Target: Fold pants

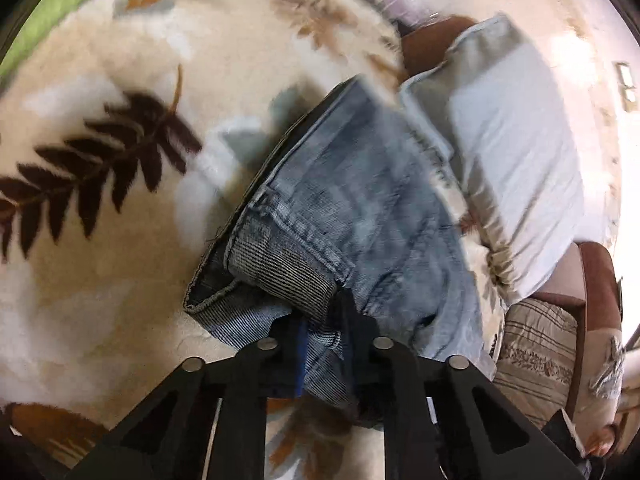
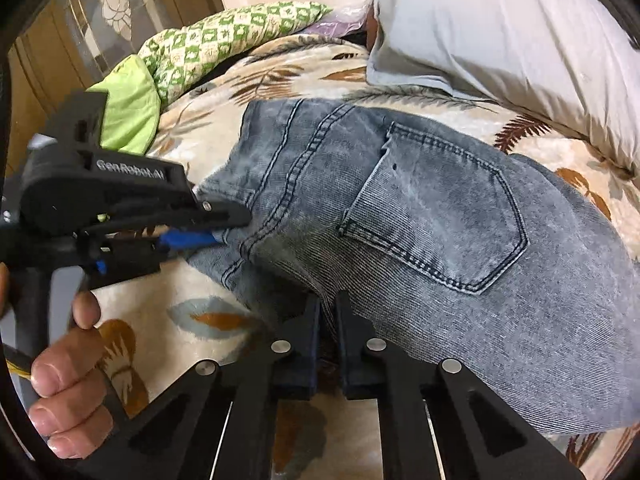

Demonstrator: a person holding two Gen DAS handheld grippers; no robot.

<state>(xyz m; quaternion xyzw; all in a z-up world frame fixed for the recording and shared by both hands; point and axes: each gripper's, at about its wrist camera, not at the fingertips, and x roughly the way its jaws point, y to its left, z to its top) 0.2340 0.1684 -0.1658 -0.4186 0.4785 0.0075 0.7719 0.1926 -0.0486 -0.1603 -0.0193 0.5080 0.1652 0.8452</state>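
With both the left claw [image 1: 320,328] and right claw [image 2: 328,312] pinching the faded blue denim pants [image 2: 440,208] at lower centre, lift evenly, keeping the edge taut.

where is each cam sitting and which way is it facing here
Left wrist: rides the left gripper, looking steeply down its fingers at the jeans on the leaf-print blanket; only its own fingers show.
Right wrist: rides the right gripper, looking down at the jeans' back pocket; the left gripper and hand show too.
Shared: jeans, blanket, pillow.
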